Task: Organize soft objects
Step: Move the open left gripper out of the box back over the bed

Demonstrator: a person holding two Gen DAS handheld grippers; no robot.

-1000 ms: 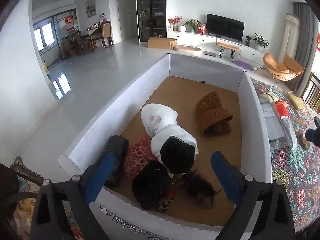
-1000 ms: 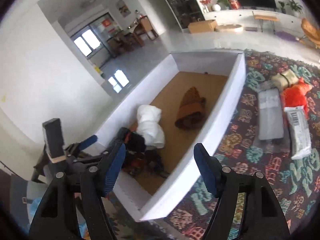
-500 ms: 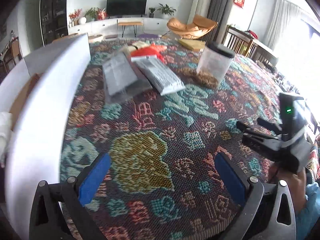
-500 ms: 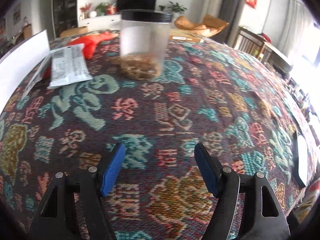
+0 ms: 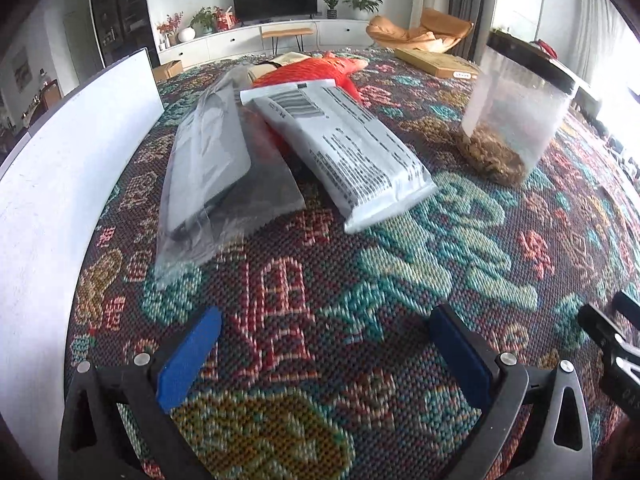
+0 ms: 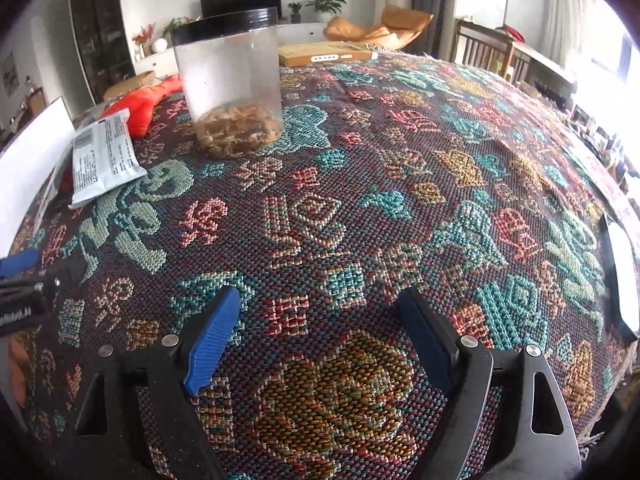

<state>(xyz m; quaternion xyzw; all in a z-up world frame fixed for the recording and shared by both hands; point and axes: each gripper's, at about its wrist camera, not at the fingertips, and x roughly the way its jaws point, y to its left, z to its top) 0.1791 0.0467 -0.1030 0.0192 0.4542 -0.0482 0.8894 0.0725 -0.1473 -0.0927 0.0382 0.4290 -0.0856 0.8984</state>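
Observation:
My left gripper is open and empty, low over the patterned tablecloth. Ahead of it lie a grey item in a clear plastic bag, a white printed soft package and an orange soft item behind them. My right gripper is open and empty over the cloth. From the right wrist view the white package and orange item lie far left. The white storage box wall stands at the left; its contents are hidden.
A clear jar with a black lid holding brown bits stands right of the packages, also in the right wrist view. A flat yellow box lies at the far edge. A phone-like object lies at the right edge.
Both grippers swung from over the white box and its soft items to the tablecloth. In the last half second the left moved closer to the packages; the right pulled back from the jar.

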